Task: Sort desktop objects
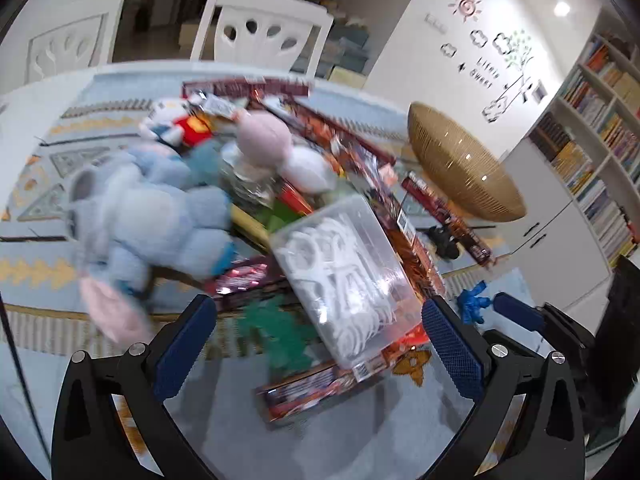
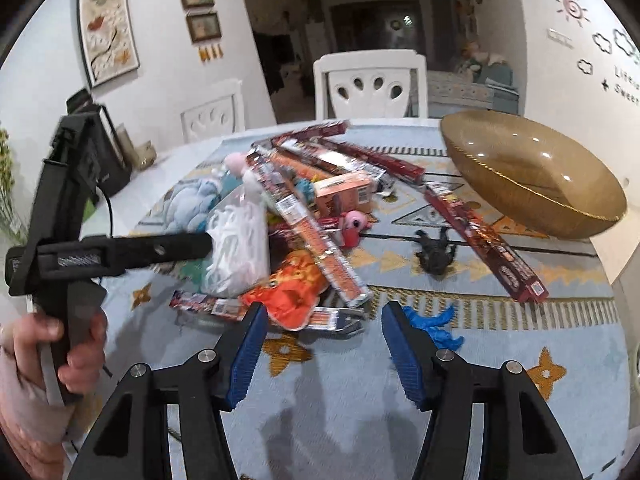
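Observation:
A heap of toys and snack packs lies on the patterned tablecloth (image 1: 48,268). My left gripper (image 1: 320,340) is open wide over the heap's near edge. A clear plastic box of white pieces (image 1: 344,276) and a green toy dinosaur (image 1: 276,328) lie between its jaws, and the pads stand off both. From the right wrist, a hand (image 2: 60,344) holds that gripper, one of its fingers (image 2: 168,248) beside the clear box (image 2: 240,248). My right gripper (image 2: 326,344) is open and empty above the cloth, with a small blue toy figure (image 2: 436,328) just outside its right finger.
A wide golden woven bowl (image 2: 532,176) stands at the table's right. In the heap are a blue plush (image 1: 152,216), a pink plush (image 1: 262,140) and long red snack packs (image 2: 484,240). A black toy dinosaur (image 2: 436,256) lies apart. White chairs (image 2: 372,84) stand behind the table.

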`<state>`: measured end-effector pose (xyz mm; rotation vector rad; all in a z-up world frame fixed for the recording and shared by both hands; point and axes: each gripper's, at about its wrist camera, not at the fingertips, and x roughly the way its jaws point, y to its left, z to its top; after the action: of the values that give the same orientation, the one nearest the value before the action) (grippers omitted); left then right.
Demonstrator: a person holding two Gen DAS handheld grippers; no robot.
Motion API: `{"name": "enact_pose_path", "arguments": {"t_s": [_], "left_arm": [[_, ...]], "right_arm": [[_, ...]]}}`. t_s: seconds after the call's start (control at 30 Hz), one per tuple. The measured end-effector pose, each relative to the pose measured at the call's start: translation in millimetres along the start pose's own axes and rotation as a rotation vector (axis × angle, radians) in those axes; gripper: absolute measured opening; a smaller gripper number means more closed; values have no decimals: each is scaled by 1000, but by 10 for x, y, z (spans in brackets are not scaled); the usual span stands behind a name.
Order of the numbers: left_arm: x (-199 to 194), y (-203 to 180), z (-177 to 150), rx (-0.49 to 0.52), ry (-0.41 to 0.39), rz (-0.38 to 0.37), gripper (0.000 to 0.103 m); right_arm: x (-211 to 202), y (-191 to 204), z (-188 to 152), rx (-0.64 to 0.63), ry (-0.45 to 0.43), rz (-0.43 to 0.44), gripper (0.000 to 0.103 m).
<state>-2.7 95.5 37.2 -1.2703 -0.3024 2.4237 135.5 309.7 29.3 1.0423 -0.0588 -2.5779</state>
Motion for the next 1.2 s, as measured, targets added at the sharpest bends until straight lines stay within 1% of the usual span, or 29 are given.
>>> {"name": "enact_pose_path", "arguments": {"t_s": [0.07, 0.13, 0.2, 0.3, 0.37, 0.4, 0.43, 0.47, 0.53, 0.63, 0.73, 0.77, 0.87, 1.0, 1.07, 1.13, 1.2], "left_arm": [[75, -26, -24, -15, 4, 23, 103], [88, -75, -30, -16, -13, 42, 103], [83, -157, -34, 7, -35, 85, 103], [127, -230, -31, 34, -39, 120, 103], [162, -270, -49, 55, -54, 159, 103], [170, -278, -54, 64, -64, 167, 100], [176, -283, -58, 77, -76, 177, 91], [177, -287, -61, 90, -87, 184, 87], [120, -251, -58, 88, -105, 168, 75], [39, -139, -51, 52, -110, 114, 68], [4, -66, -41, 23, -107, 73, 66], [-10, -58, -36, 19, -110, 71, 65], [-46, -59, -41, 18, -121, 70, 64], [-27, -36, -54, 2, -115, 60, 64], [-17, -42, -53, 7, -119, 64, 64], [-7, -39, -45, 5, -128, 64, 64], [10, -14, -31, -5, -128, 54, 65]], "right_arm": [[-39, -70, -18, 23, -26, -9, 58], [-66, -148, -16, 52, -32, -2, 58], [-76, -204, -8, 74, -32, -3, 58], [-79, -195, -22, 67, -28, -21, 58], [-100, -142, -28, 47, -33, -29, 58], [-102, -122, -35, 37, -33, -31, 58], [-98, -102, -41, 30, -30, -34, 58], [-94, -95, -42, 26, -27, -37, 58], [-83, -104, -41, 28, -25, -40, 58], [-66, -110, -38, 35, -23, -29, 58], [-49, -60, 0, 21, -1, 1, 58], [-36, -14, 26, 5, 11, -3, 58], [27, 159, 171, -69, 43, -62, 58], [175, 259, 406, -133, 49, -75, 58], [335, 230, 503, -131, 81, -73, 56], [503, 185, 545, -125, 113, -77, 47], [651, 143, 547, -124, 140, -71, 47]]}}
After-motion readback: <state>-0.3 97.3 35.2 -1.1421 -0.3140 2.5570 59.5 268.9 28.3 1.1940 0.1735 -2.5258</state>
